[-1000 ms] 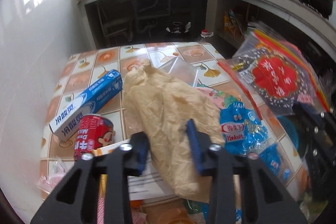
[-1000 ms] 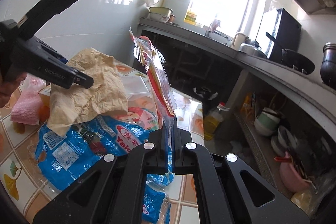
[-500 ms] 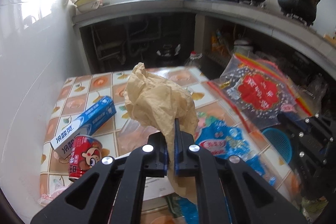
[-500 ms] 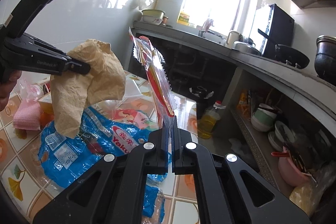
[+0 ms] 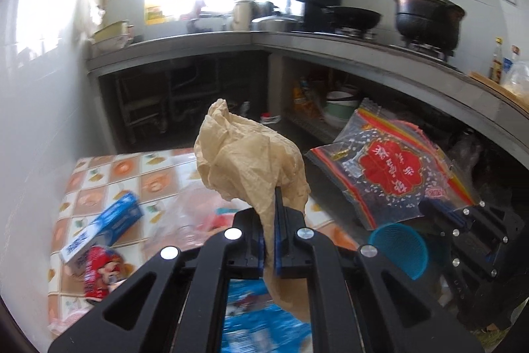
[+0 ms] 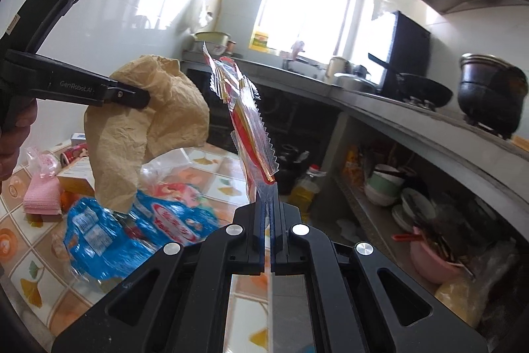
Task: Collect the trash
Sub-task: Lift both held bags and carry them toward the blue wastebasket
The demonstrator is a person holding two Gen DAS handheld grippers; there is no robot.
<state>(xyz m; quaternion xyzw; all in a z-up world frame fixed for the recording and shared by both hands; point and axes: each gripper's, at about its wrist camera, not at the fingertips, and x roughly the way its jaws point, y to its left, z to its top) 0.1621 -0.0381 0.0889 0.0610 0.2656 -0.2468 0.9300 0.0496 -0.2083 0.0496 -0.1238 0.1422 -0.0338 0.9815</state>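
The left hand-held gripper (image 5: 270, 234) is clamped on a crumpled tan paper sheet (image 5: 244, 161), held in the air above the tiled table (image 5: 109, 174). The right hand-held gripper (image 6: 267, 237) pinches the bottom edge of a clear plastic bag with a red printed label (image 6: 246, 118), standing upright to the right of the paper. The paper's loose tail hangs low and could drag the blue plastic wrapper (image 6: 109, 237) beneath it. The bag's thin edge might slip free from the pinch.
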